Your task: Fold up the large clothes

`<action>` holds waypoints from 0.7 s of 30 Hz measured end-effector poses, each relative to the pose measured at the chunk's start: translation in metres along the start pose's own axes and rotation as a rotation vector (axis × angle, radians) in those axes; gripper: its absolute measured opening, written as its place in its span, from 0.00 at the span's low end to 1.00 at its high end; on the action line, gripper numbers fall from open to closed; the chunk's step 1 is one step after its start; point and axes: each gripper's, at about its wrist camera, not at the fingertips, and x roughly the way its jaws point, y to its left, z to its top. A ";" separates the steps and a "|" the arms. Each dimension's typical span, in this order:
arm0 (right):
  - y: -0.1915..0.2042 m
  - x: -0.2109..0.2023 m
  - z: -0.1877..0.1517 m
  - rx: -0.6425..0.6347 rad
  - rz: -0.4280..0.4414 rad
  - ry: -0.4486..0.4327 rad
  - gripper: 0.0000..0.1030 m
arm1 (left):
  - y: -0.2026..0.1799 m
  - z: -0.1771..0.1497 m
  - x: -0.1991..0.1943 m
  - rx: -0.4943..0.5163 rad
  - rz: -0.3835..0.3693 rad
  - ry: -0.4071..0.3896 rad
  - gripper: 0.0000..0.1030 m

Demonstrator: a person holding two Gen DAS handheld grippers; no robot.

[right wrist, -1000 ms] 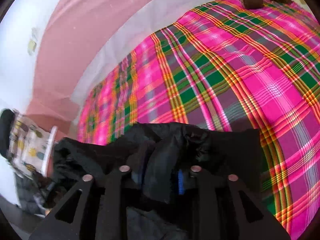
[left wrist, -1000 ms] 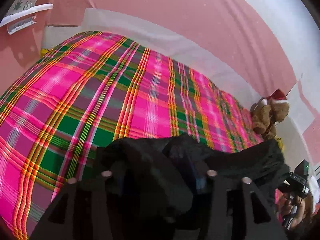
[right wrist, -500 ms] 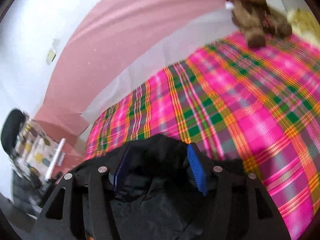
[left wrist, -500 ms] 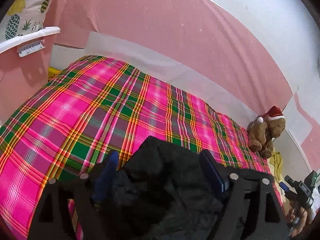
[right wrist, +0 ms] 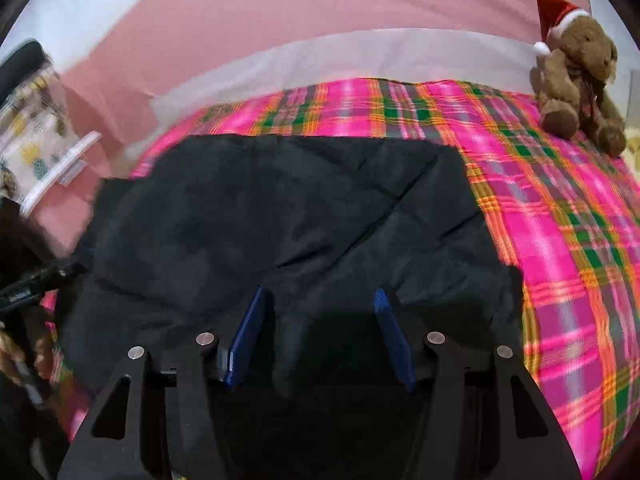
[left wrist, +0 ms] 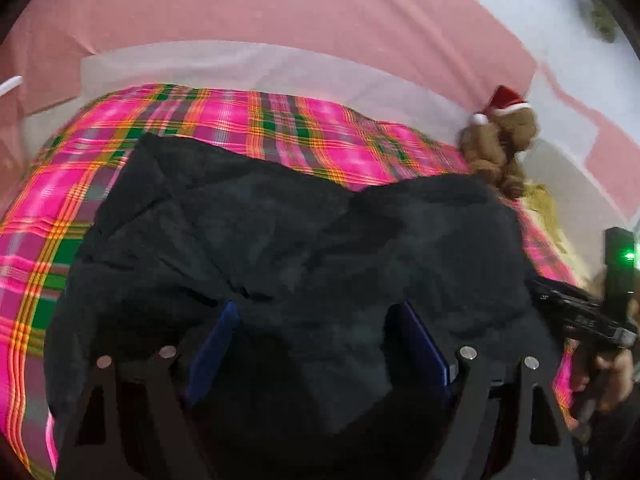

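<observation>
- My left tongs (left wrist: 316, 344) are apart, blue pads (left wrist: 216, 340) clear of cloth; they just opened, nothing gripped.
- My right tongs (right wrist: 320, 332) are apart too, just opened, the cloth loose between the pads (right wrist: 390, 336).
- Black garment (right wrist: 280, 208) lies spread on the plaid bed (right wrist: 560, 220), near edge under both tongs, far edge straight.
- Bare plaid beyond it and to its right side.
- Teddy (right wrist: 576, 68) sits at the far right corner, apart from the garment.
- Pink wall (left wrist: 280, 12) bounds the far side.
</observation>
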 end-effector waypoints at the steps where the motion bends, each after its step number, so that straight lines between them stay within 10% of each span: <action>1: -0.004 0.010 0.003 0.004 -0.010 0.002 0.56 | 0.002 0.003 0.006 -0.004 0.009 -0.008 0.82; 21: -0.021 0.062 0.020 0.034 -0.074 0.063 0.57 | -0.009 0.012 0.041 0.060 0.153 0.022 0.84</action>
